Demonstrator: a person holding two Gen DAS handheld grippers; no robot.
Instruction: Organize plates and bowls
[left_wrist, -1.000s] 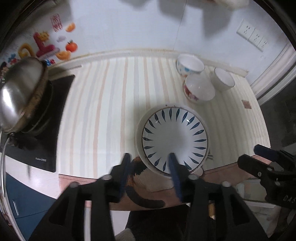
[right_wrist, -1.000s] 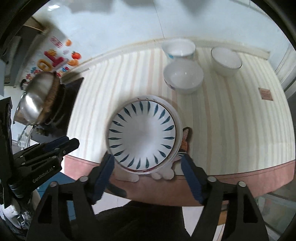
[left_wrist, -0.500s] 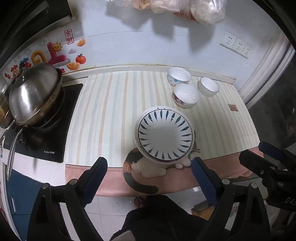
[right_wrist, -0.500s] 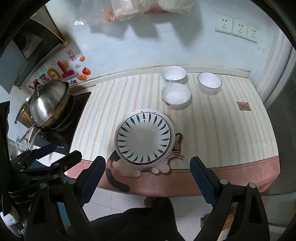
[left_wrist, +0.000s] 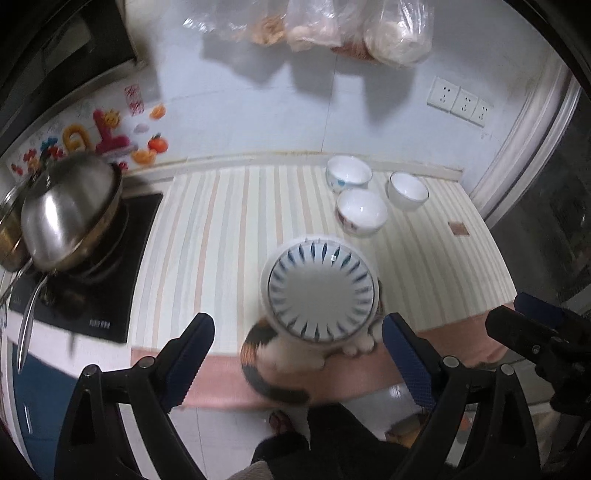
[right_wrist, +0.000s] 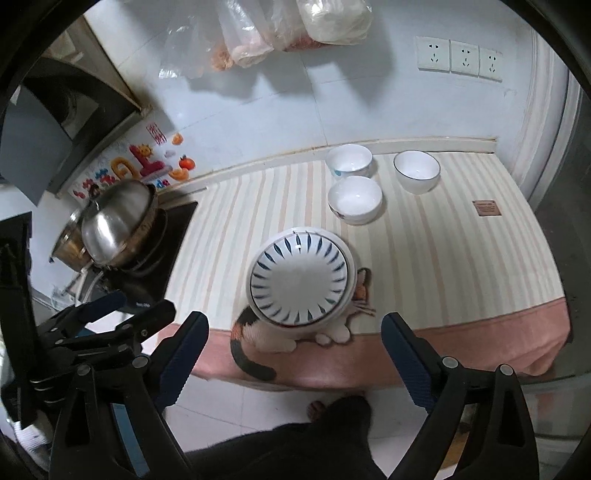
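White plate (right_wrist: 300, 280) with dark-blue leaf marks; cream worktop (right_wrist: 443, 251) — pale orange and grey stripes, pink edge.

Three white bowls (right_wrist: 348, 160) (right_wrist: 355, 199) (right_wrist: 416, 171) near wall. One blue-leaf plate (right_wrist: 301, 281) atop stack, stack count unclear. One steel pot lid (right_wrist: 116, 220). Three wall sockets (right_wrist: 459, 58). One cat-print mat (right_wrist: 424, 236). Several hanging plastic bags (right_wrist: 332, 20).
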